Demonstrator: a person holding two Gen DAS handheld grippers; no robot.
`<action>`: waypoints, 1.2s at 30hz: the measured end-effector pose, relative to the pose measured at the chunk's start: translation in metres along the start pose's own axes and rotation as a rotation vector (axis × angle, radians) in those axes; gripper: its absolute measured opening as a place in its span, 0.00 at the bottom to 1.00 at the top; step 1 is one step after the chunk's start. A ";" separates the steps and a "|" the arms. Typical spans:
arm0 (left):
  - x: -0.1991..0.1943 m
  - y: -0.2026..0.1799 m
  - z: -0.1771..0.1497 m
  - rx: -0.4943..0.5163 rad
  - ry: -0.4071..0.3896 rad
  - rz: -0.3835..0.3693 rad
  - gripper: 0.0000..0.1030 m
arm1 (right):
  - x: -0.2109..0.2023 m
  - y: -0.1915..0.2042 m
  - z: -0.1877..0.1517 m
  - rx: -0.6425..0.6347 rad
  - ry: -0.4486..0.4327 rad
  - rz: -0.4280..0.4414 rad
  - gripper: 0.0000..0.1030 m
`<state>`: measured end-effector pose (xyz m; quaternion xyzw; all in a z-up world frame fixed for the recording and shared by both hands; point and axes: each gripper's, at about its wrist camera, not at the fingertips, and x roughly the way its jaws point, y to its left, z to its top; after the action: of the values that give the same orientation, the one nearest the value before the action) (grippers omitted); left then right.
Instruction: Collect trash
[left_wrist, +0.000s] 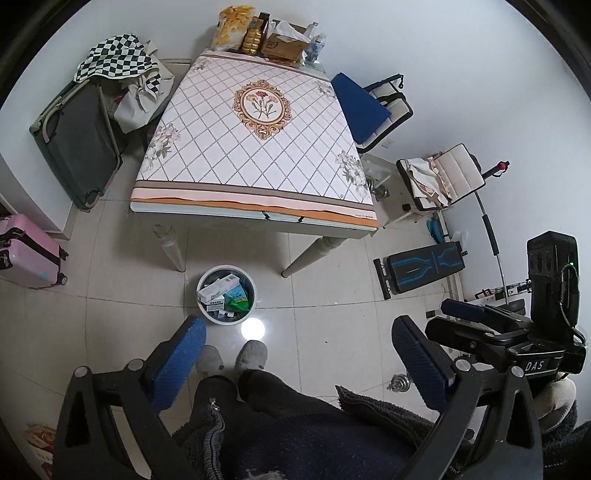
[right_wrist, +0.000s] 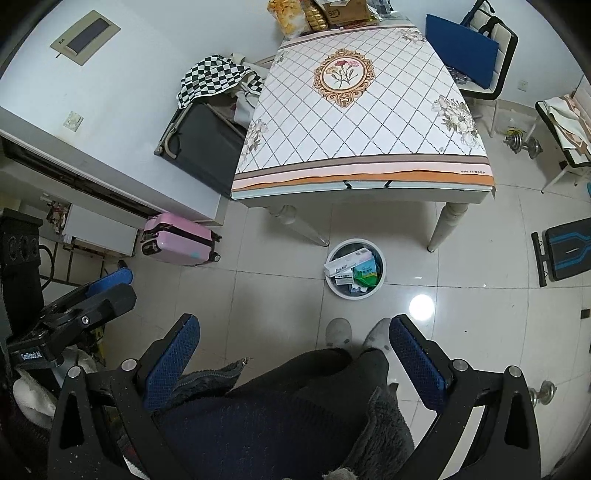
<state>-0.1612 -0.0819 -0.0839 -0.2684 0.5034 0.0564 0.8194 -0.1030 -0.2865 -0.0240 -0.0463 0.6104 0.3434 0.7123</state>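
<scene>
Both the left gripper (left_wrist: 297, 354) and right gripper (right_wrist: 293, 350) stand wide open and empty above the floor. The bin (left_wrist: 226, 295), before the tabletop (left_wrist: 255, 147), already holds boxes and wrappers, so collecting seems finished; next calls for spotting any leftover trash.

**One bin, one table, two chairs**

One round waste bin (right_wrist: 356, 267) stands on the tiled floor, holding several cartons and packets, their number too jumbled to tell. One table (right_wrist: 369, 122) carries a single cluster of groceries at its far end. Two chairs (left_wrist: 384, 107) sit beside it. Two suitcases are in the room: one pink (right_wrist: 177, 238), one dark (left_wrist: 77, 144). Two grey slippers (left_wrist: 251, 356) show below. One exercise bench (left_wrist: 421, 269) lies nearby.
</scene>
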 end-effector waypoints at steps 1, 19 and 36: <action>0.001 0.000 0.000 -0.001 0.002 -0.001 1.00 | 0.000 0.000 0.000 0.000 0.001 -0.002 1.00; 0.007 -0.007 0.003 0.010 0.021 -0.006 1.00 | -0.005 -0.009 0.004 0.023 0.002 -0.013 1.00; 0.015 -0.011 0.005 0.005 0.051 0.003 1.00 | -0.003 -0.012 0.007 0.031 0.017 -0.016 1.00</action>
<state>-0.1457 -0.0913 -0.0912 -0.2668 0.5246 0.0495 0.8069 -0.0905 -0.2941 -0.0236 -0.0431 0.6215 0.3276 0.7103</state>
